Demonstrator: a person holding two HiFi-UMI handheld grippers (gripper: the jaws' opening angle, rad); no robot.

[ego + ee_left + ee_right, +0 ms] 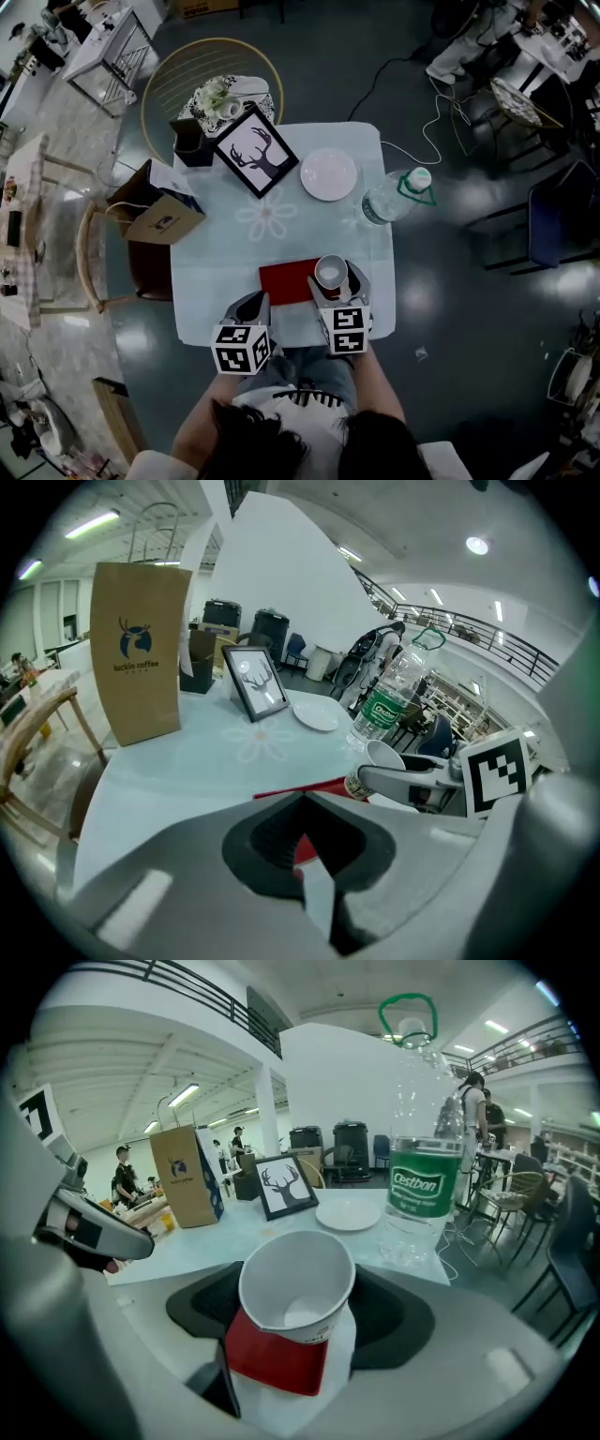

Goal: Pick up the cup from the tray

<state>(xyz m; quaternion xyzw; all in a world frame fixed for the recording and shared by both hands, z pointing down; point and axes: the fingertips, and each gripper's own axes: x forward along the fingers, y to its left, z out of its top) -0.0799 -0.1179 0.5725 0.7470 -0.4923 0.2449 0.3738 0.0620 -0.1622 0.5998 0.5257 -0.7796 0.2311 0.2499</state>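
A white paper cup (330, 272) sits between the jaws of my right gripper (336, 279), which is shut on it at the right end of the red tray (284, 282). In the right gripper view the empty cup (296, 1283) leans toward the camera over the tray (277, 1358). My left gripper (251, 305) is at the tray's front left corner, shut and holding nothing. From the left gripper view the tray (300, 787) shows just past the closed jaws, with the cup (380, 757) and right gripper (412, 780) off to the right.
On the pale table (216, 272) stand a water bottle (384, 199), a white plate (328, 174), a framed deer picture (256, 150), a brown paper bag (159, 217) and a dark box (192, 142). A round-backed chair (211, 84) stands behind the table.
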